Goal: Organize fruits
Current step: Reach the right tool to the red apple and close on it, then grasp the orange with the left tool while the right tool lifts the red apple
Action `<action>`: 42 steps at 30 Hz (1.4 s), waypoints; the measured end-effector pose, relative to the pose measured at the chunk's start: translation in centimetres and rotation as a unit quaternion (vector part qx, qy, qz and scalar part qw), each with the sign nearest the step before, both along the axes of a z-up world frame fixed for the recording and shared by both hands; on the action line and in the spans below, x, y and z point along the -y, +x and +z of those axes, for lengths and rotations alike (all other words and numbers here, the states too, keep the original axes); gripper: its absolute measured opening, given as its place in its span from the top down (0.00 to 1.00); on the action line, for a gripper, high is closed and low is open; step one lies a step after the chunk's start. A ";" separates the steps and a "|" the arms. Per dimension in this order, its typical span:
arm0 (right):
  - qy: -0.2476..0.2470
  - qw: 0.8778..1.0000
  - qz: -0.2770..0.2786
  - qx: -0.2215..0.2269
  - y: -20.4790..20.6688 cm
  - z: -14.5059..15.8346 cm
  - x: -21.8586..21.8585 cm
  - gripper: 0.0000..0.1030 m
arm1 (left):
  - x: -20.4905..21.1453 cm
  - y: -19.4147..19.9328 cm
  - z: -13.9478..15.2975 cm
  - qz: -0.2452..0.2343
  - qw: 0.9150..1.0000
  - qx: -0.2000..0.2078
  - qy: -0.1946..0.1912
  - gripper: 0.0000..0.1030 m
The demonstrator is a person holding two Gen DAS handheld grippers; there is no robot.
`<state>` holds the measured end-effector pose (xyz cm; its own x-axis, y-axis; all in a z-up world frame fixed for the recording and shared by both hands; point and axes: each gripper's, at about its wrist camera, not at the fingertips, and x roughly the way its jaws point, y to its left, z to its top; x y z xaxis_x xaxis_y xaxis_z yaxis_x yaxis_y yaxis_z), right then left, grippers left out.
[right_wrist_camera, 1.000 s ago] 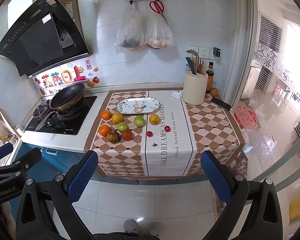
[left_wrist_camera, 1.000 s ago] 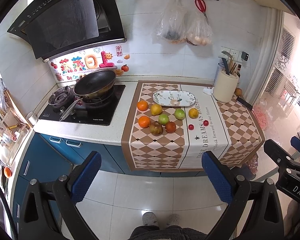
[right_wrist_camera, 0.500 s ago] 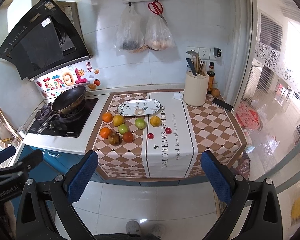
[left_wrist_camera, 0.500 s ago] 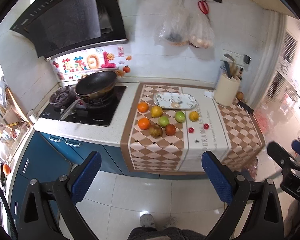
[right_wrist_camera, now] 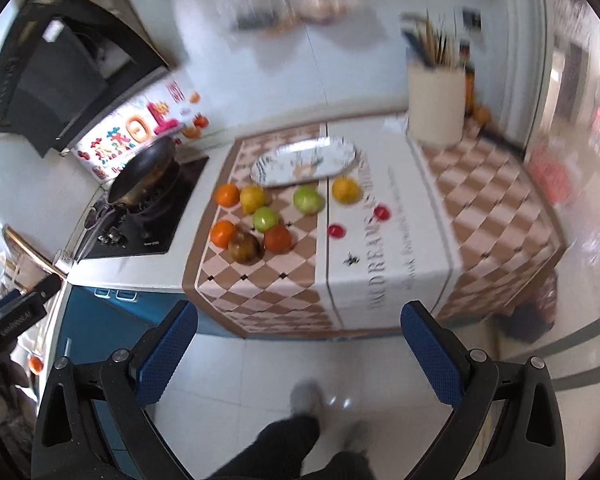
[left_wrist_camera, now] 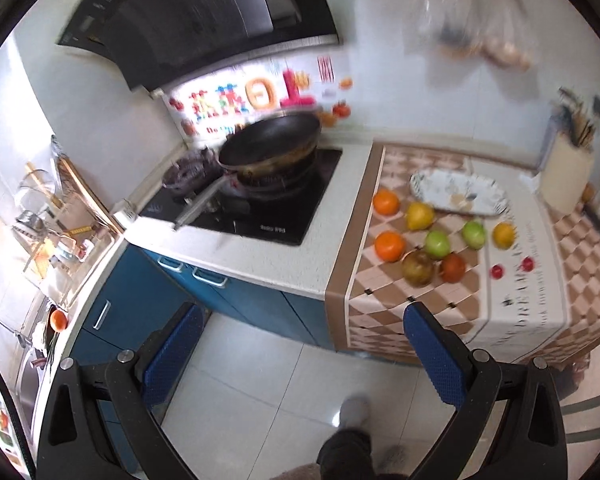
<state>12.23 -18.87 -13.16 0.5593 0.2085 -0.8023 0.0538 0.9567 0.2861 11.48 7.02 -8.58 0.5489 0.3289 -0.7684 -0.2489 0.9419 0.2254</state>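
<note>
Several fruits lie on a checkered cloth (right_wrist_camera: 480, 208) on the counter: two oranges (left_wrist_camera: 386, 202), a yellow fruit (left_wrist_camera: 419, 216), two green apples (right_wrist_camera: 308, 199), a brown fruit (right_wrist_camera: 244, 247), a red-orange fruit (right_wrist_camera: 277, 238), a yellow citrus (right_wrist_camera: 345, 189) and two small red fruits (right_wrist_camera: 337, 230). An empty oval patterned plate (right_wrist_camera: 304, 161) sits behind them; it also shows in the left wrist view (left_wrist_camera: 458, 192). My left gripper (left_wrist_camera: 304, 354) and right gripper (right_wrist_camera: 300, 350) are both open and empty, out over the floor, well short of the counter. Both views are motion-blurred.
A black wok (left_wrist_camera: 270, 146) stands on the hob (left_wrist_camera: 252, 208) left of the cloth, under a range hood. A cream utensil holder (right_wrist_camera: 436, 102) stands at the back right. Bags hang on the wall. Blue cabinets (left_wrist_camera: 228, 300) are below the counter. A dish rack (left_wrist_camera: 52, 220) sits far left.
Both grippers have moved closer to the counter; the fruits look larger. The left view has swung left toward the hob. Both stay open.
</note>
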 end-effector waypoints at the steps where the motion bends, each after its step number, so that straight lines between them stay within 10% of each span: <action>1: -0.002 1.000 -0.001 -0.007 1.0 -0.7 -0.1 0.02 | -0.5 1.8 -1.3 -0.002 1.000 -0.018 -0.007 0.00; 12: 0.048 0.991 0.002 -0.126 18.4 -13.7 -6.5 0.03 | -4.8 21.1 -15.0 -0.052 0.977 -0.188 -0.081 0.01; 22: 0.018 0.975 0.034 -0.218 26.9 -24.2 -16.5 0.12 | -7.7 28.3 -19.9 -0.071 0.962 -0.251 -0.084 0.02; 30: 0.007 0.968 0.041 -0.246 29.3 -27.6 -19.0 0.35 | -7.6 31.1 -21.6 -0.091 0.949 -0.279 -0.113 0.02; 42: 0.004 0.961 0.039 -0.273 28.3 -27.9 -17.8 0.36 | -1.6 33.3 -26.7 -0.197 0.906 -0.353 -0.126 0.02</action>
